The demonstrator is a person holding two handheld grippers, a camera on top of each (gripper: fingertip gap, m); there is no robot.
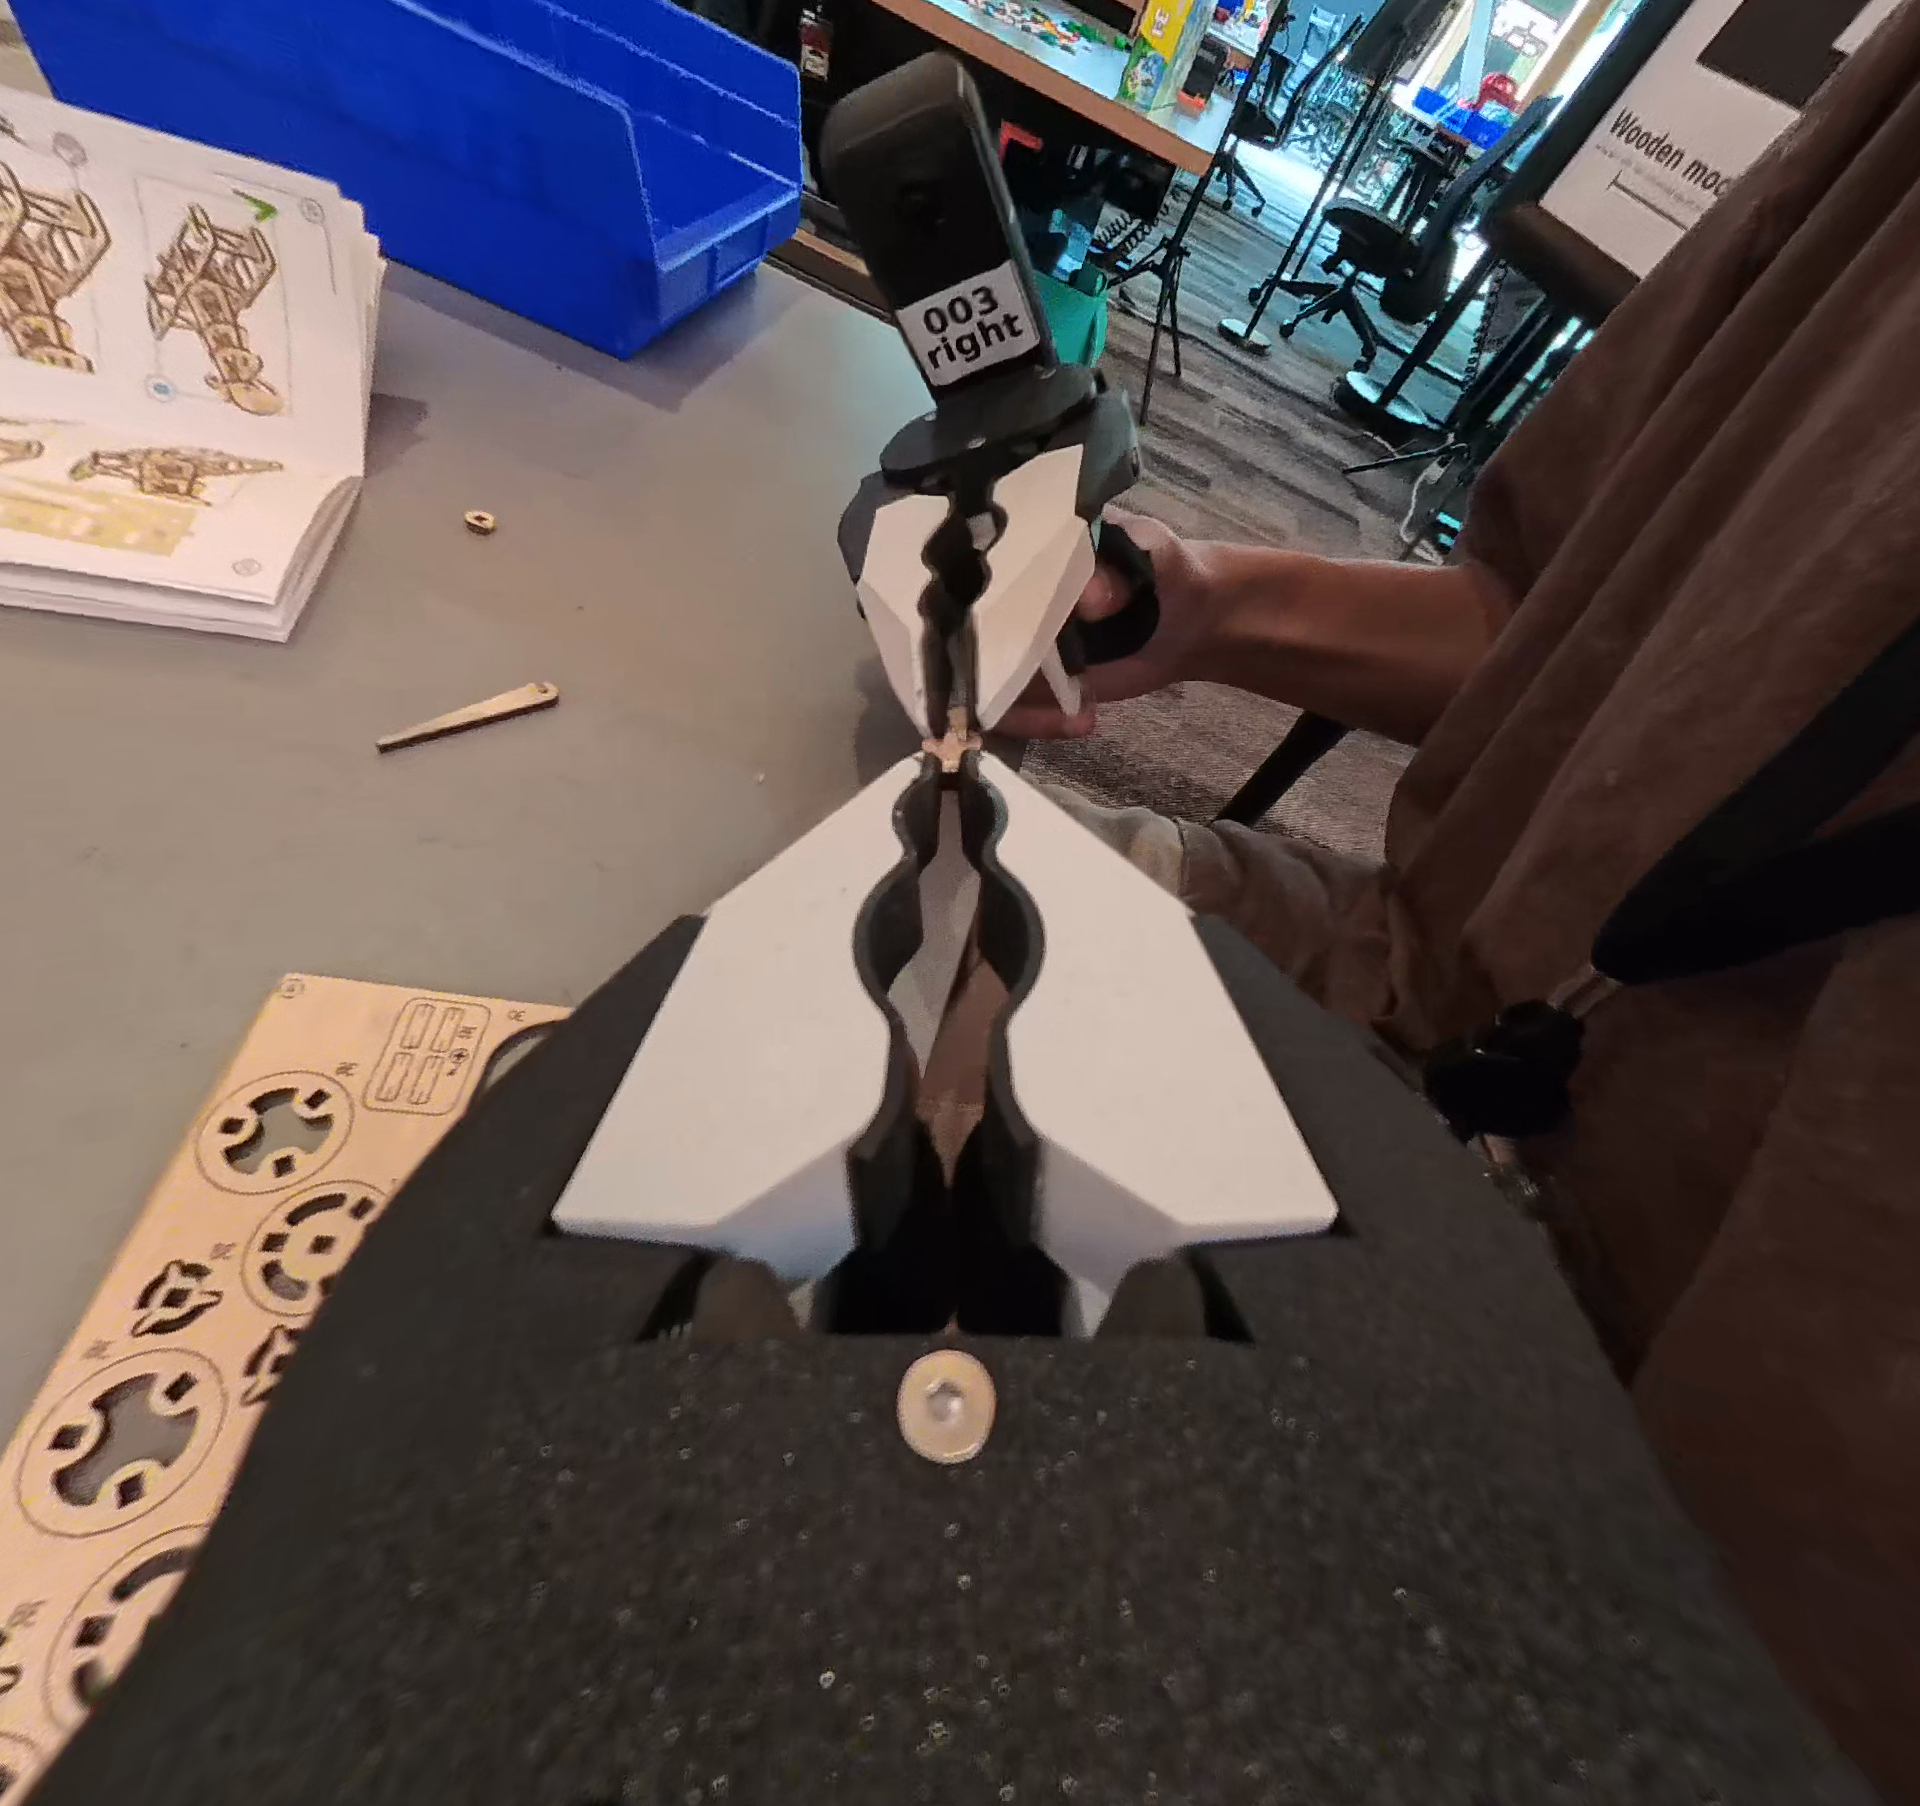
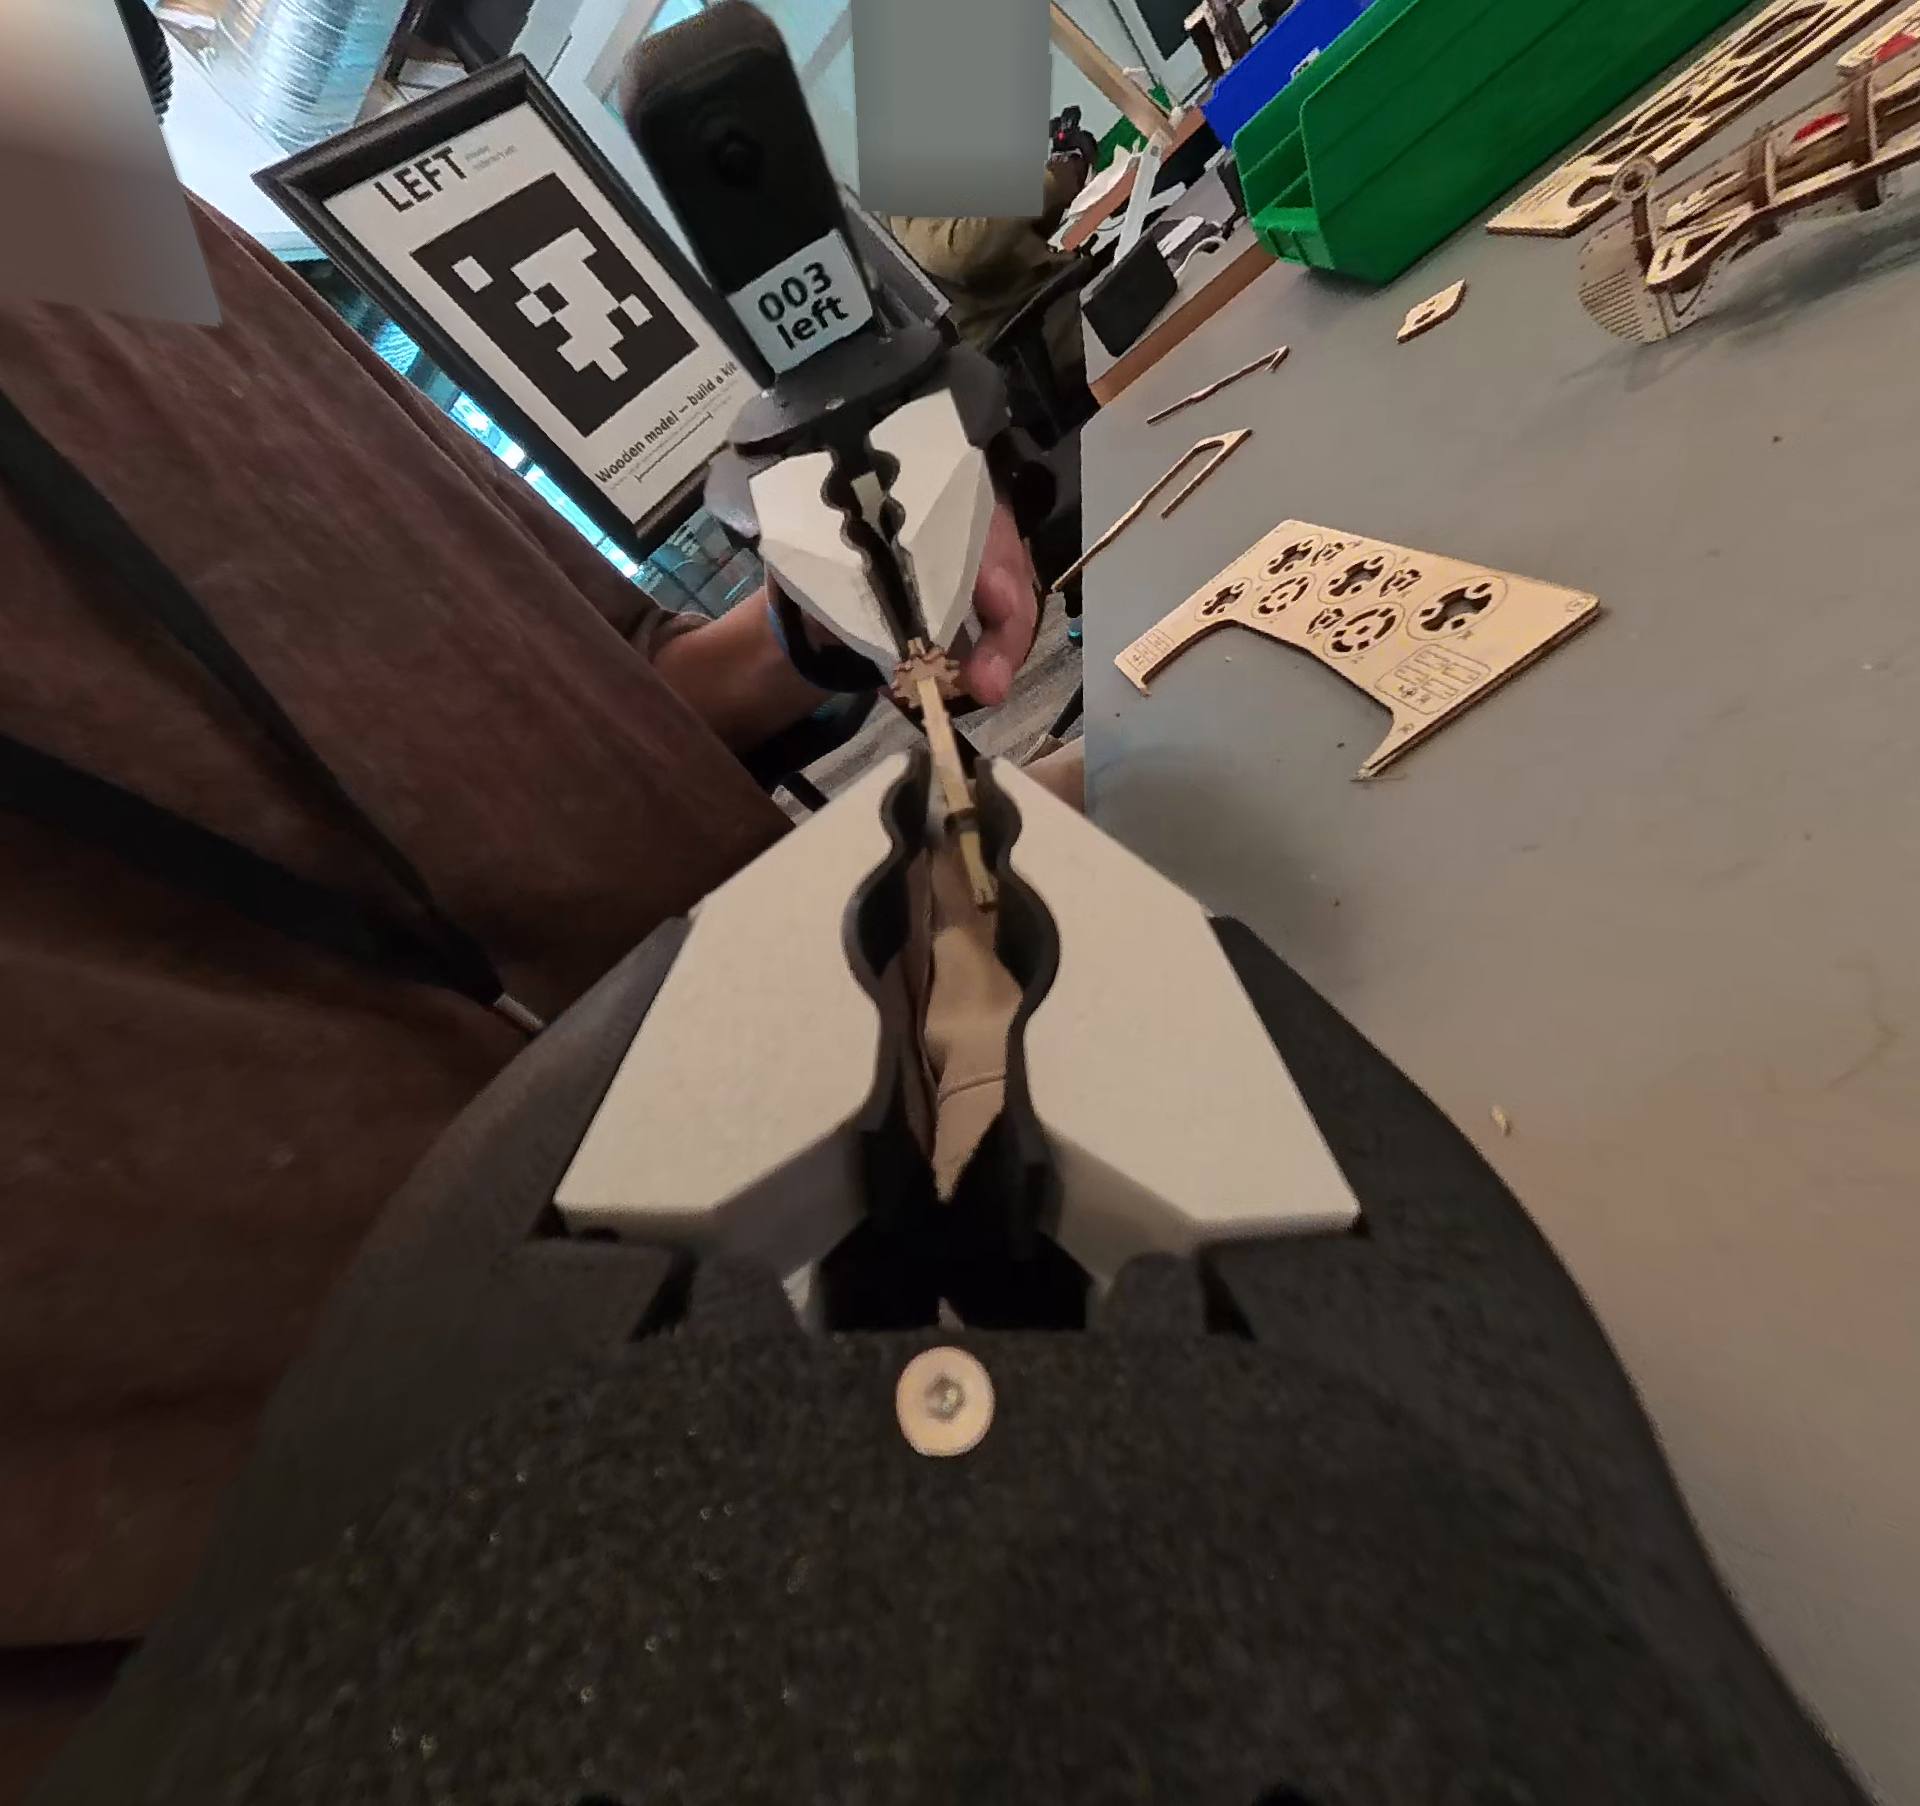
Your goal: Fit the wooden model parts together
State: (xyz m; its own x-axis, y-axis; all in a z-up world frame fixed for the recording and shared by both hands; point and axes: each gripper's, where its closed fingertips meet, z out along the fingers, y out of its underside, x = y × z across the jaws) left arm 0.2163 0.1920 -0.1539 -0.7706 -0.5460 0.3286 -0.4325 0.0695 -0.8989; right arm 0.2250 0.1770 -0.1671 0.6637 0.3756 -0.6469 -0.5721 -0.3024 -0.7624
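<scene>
My left gripper [image 1: 947, 769] is shut on a small toothed wooden piece [image 1: 951, 750], which pokes out of its tips. My right gripper [image 2: 948, 775] is shut on a thin wooden stick [image 2: 938, 733] that runs forward out of its jaws. The two grippers face each other tip to tip, just off the table's near edge. The stick's far end meets the toothed piece [image 2: 916, 667] held by the left gripper [image 2: 912, 642]. In the left wrist view the right gripper [image 1: 962, 712] stands right above the toothed piece. Whether the stick sits in the piece's hole I cannot tell.
On the grey table [image 1: 623, 821] lie an open instruction booklet [image 1: 156, 354], a blue bin [image 1: 416, 94], a wooden wedge [image 1: 468, 715], a small ring [image 1: 478, 522] and a punched wooden sheet [image 2: 1351, 634]. A part-built wooden model [image 2: 1766, 198], a green bin [image 2: 1507, 94] and a framed sign [image 2: 520, 302] stand farther off. My left and right fingertips are right by each other.
</scene>
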